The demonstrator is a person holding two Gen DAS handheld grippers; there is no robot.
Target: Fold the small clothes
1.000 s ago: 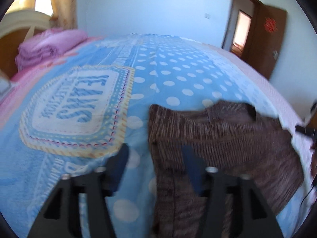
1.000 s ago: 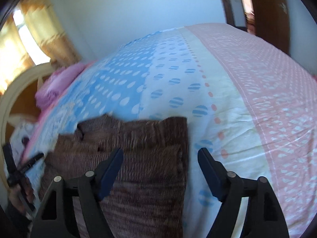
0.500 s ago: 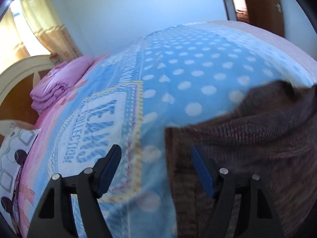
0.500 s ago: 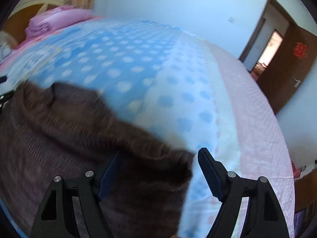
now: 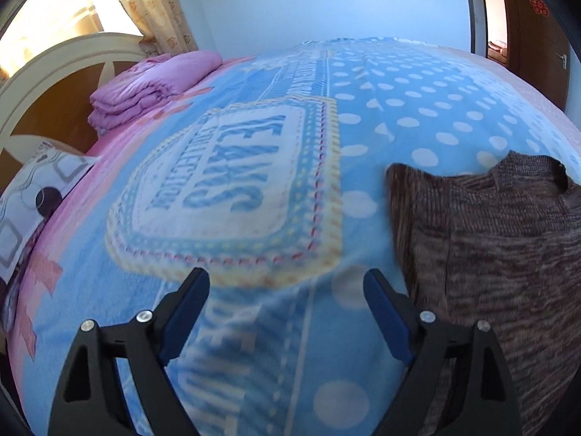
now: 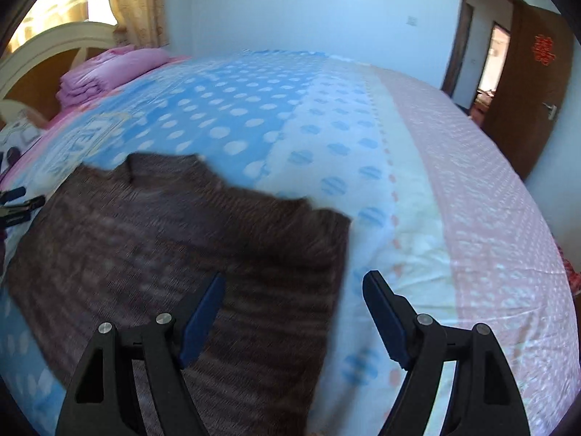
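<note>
A brown knitted sweater (image 5: 501, 254) lies flat on the blue dotted bedspread (image 5: 399, 109), its collar toward the far side. My left gripper (image 5: 287, 290) hovers over bare bedspread just left of the sweater's left edge; its jaws are opening and nothing is between them. In the right wrist view the sweater (image 6: 163, 247) fills the lower left. My right gripper (image 6: 294, 298) stands open above the sweater's right edge, which runs between its fingers without touching the pads. The left gripper's tips (image 6: 18, 203) show at that view's left edge.
A folded pink quilt (image 5: 152, 83) lies by the cream and wood headboard (image 5: 54, 83) at the far left. A patterned pillow (image 5: 32, 196) sits nearer. A pink band of the bedspread (image 6: 490, 200) runs along the right. A brown door (image 6: 530, 72) stands open at the far right.
My left gripper shifted left off the sweater's edge onto bare bedspread and its jaws widened. The right view swung round, and the sweater's right edge stays between that gripper's fingers.
</note>
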